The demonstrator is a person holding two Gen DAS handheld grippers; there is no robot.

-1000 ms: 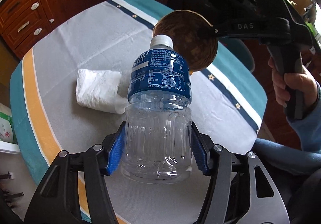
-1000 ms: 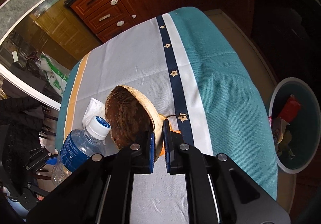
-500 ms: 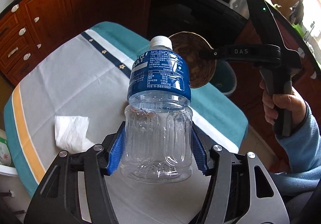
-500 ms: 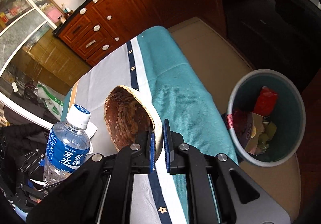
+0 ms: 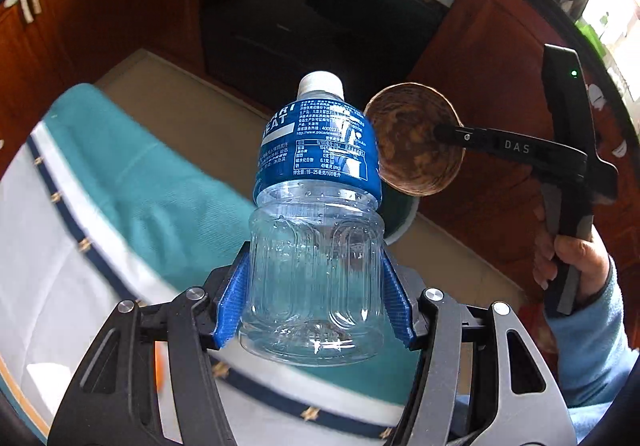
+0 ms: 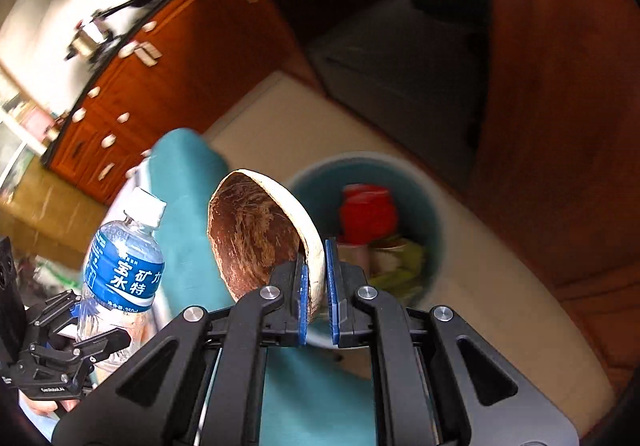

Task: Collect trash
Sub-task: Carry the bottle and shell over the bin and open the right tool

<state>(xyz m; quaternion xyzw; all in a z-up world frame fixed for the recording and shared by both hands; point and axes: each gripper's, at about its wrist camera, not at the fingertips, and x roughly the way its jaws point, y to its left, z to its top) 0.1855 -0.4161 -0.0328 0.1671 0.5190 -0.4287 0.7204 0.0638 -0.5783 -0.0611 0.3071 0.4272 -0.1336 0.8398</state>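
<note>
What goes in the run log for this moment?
left tongs: shut on bottle | right tongs: shut on coconut shell rim | bin: beyond table edge, holds trash

The clear plastic bottle (image 5: pixel 316 230), empty, with a blue label and a white cap, stands upright in the air, gripped at its ribbed lower body, above the teal edge of the tablecloth (image 5: pixel 160 206). The half coconut shell (image 6: pixel 260 238), brown and fibrous inside with a pale rim, is held on edge by its wall, over the near rim of the teal bin (image 6: pixel 436 214), which holds red and yellowish trash.
</note>
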